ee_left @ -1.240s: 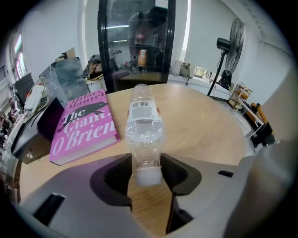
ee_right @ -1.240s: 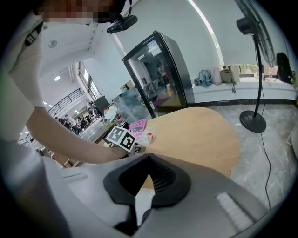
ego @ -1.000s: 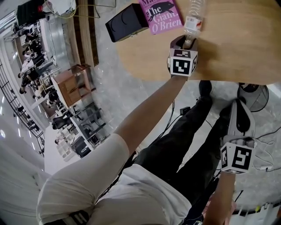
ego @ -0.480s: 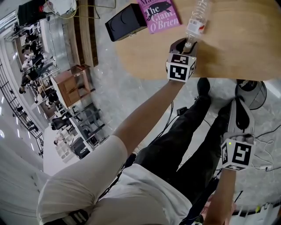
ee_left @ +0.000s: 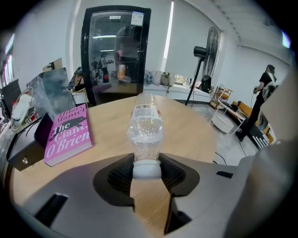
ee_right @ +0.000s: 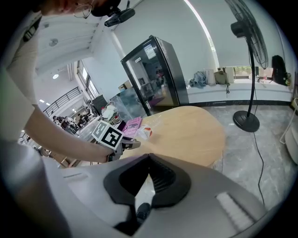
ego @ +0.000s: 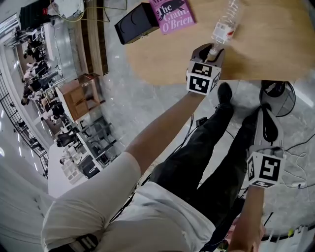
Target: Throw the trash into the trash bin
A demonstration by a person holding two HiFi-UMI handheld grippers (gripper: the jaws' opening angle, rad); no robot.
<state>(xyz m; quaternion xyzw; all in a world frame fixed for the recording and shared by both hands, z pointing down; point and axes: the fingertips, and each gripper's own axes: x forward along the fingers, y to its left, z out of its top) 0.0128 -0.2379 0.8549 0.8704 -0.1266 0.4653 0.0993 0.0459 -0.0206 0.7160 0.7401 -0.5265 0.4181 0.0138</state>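
Head view: the left gripper (ego: pixel 210 50) is clamped on the plastic bottle (ego: pixel 225 25) at its cap, over the table (ego: pixel 280 54) edge.

Left gripper view: the bottle's long axis runs straight ahead from the jaws.

Right gripper view: the right gripper (ee_right: pixel 149 157) has its jaws together, is empty and is farther off. No trash bin is visible.

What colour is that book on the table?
The book is pink, clearest in the left gripper view.

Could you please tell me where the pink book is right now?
In the head view the pink book lies on the wooden table at top centre, between a black box on its left and the plastic bottle in the left gripper.
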